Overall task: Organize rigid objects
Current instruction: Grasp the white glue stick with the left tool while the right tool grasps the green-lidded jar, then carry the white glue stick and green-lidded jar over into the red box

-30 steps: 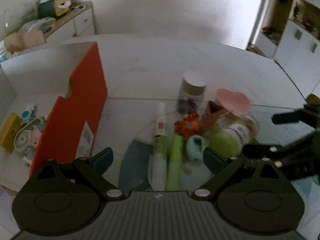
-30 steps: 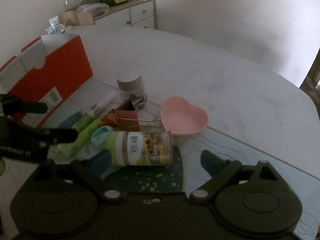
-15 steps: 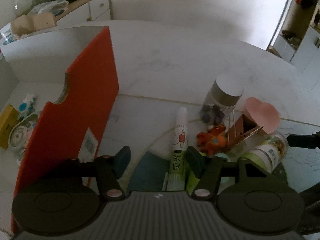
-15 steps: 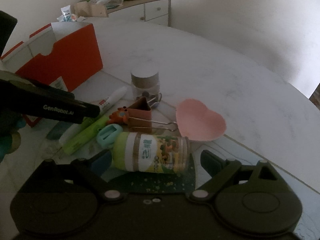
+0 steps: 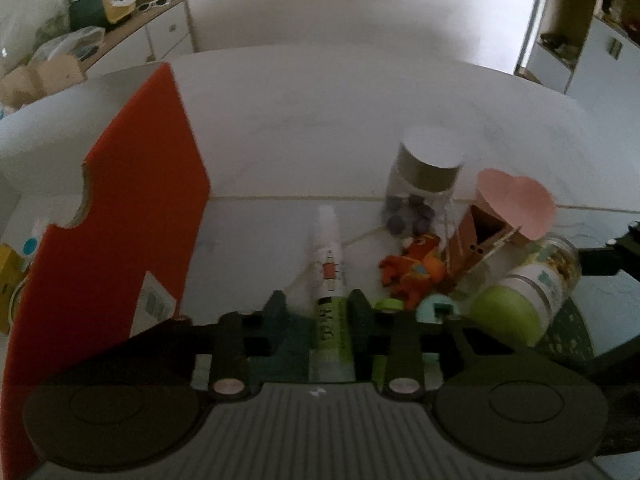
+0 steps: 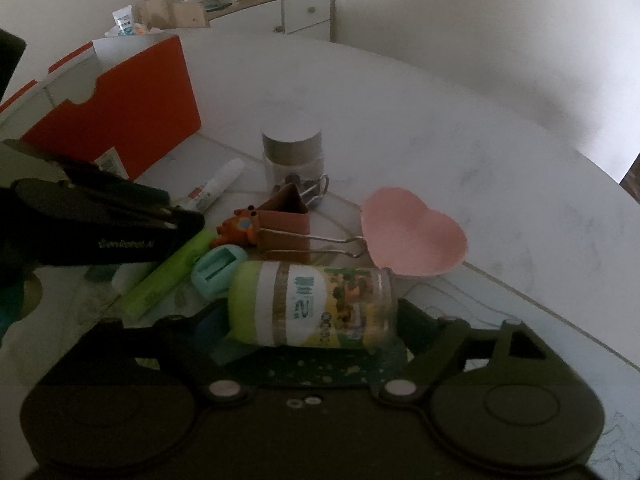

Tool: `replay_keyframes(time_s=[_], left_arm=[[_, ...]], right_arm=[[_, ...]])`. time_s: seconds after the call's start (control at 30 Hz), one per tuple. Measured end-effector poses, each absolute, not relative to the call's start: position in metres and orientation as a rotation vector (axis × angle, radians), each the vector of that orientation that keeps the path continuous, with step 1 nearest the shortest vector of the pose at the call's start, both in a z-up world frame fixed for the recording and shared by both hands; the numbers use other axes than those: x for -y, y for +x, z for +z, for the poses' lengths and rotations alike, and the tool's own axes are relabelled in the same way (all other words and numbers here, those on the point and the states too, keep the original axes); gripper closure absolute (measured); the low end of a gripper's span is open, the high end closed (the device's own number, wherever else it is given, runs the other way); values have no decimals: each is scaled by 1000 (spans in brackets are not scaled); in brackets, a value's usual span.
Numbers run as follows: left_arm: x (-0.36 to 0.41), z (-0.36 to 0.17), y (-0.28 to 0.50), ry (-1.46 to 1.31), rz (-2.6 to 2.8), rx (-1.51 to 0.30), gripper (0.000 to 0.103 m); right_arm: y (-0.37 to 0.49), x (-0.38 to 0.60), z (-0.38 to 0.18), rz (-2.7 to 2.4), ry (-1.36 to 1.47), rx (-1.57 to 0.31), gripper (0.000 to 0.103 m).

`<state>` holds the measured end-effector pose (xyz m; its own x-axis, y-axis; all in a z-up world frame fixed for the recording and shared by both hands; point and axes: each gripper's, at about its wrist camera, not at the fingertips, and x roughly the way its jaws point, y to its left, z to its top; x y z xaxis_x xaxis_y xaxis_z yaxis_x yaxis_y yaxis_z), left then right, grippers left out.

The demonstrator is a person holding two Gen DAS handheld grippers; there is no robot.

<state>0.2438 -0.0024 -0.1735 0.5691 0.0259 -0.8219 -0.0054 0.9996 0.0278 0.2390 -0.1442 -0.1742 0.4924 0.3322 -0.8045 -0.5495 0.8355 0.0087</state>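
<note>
A white and green glue stick [image 5: 329, 276] lies on the table, and my left gripper [image 5: 316, 320] is shut on its green end; it also shows in the right wrist view [image 6: 216, 186]. My right gripper [image 6: 308, 320] is open around a lying jar with a green lid [image 6: 312, 308], seen too in the left wrist view [image 5: 524, 292]. Beside it lie a teal sharpener [image 6: 218, 266], an orange toy [image 5: 416, 272], a brown binder clip [image 6: 286, 216], a green pen [image 6: 168, 276] and a pink heart dish [image 6: 412, 236]. A grey-lidded jar [image 5: 428, 176] stands upright behind them.
An open orange box [image 5: 132, 216] stands at the left, with small items inside at the far left [image 5: 12, 272]. A dark green mat [image 6: 320, 364] lies under the lying jar. A cabinet [image 5: 152, 36] with clutter stands behind the table.
My left gripper has closed from wide open onto the glue stick. My right gripper has moved forward so its fingers flank the green-lidded jar.
</note>
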Motion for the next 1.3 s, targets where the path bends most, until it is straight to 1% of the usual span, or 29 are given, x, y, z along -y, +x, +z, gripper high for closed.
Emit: replay_keyframes(time_s=[0.03, 0.07, 0.13, 0.2, 0.33, 0.63, 1.0, 1.3], left_arm=[[5, -174, 244, 34, 16, -963, 74], [7, -173, 243, 47, 9, -960, 79], [9, -173, 243, 54, -7, -962, 85], [10, -172, 242, 63, -1, -964, 86], [11, -171, 239, 87, 4, -968, 86], [3, -156, 220, 28, -33, -983, 86], [-2, -116, 190, -36, -95, -988, 86], [-12, -81, 170, -36, -119, -949, 86]], right_arm=[[239, 144, -175, 540, -259, -914, 21], [238, 143, -175, 536, -258, -914, 21], [237, 143, -175, 526, -252, -918, 21], [237, 144, -175, 517, -244, -924, 22], [235, 145, -173, 490, -229, -934, 22], [212, 163, -158, 464, -173, -939, 22], [173, 158, -119, 456, -181, -904, 22], [149, 147, -86, 442, -177, -876, 22]])
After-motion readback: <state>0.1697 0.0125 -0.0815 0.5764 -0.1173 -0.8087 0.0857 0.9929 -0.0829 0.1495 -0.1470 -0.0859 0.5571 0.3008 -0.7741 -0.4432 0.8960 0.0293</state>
